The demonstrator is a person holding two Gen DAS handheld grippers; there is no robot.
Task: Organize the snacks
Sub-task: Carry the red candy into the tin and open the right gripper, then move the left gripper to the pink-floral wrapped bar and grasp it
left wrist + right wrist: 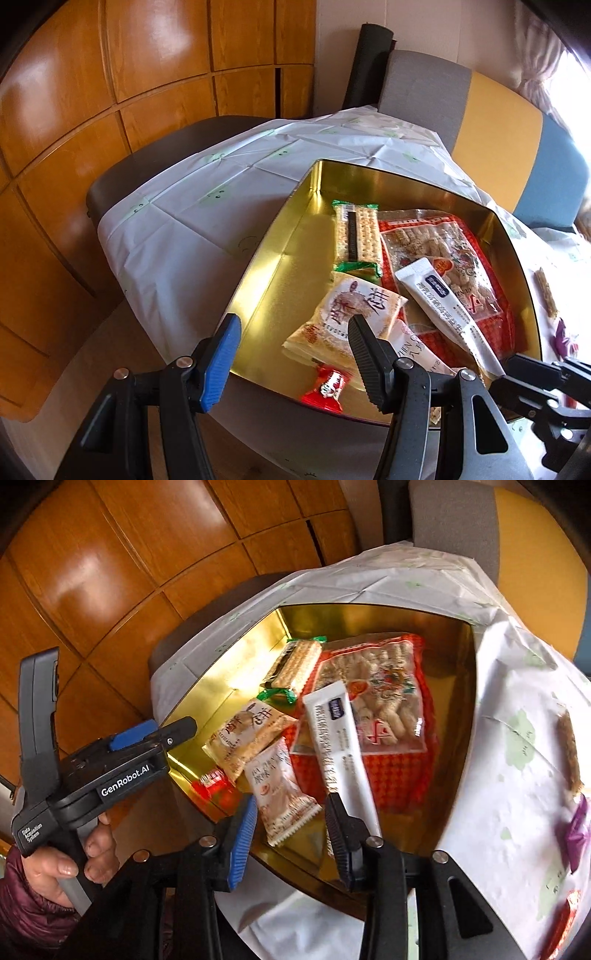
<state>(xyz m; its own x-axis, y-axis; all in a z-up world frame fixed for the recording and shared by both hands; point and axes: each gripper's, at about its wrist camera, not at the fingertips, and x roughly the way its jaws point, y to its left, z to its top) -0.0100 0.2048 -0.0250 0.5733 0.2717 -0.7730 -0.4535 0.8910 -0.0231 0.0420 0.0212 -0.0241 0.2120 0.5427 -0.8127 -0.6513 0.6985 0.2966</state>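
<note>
A gold tin holds several snacks: a green-ended cracker pack, a big red bag of puffed sticks, a long white sachet, a beige pastry packet, a pale packet and a small red candy. My left gripper is open and empty over the tin's near edge. My right gripper is open over the pale packet and the sachet's near end, holding nothing.
The tin sits on a white cloth with green prints. On the cloth to the right lie a brown snack bar, a purple wrapper and a red packet. A chair and wood panels stand behind.
</note>
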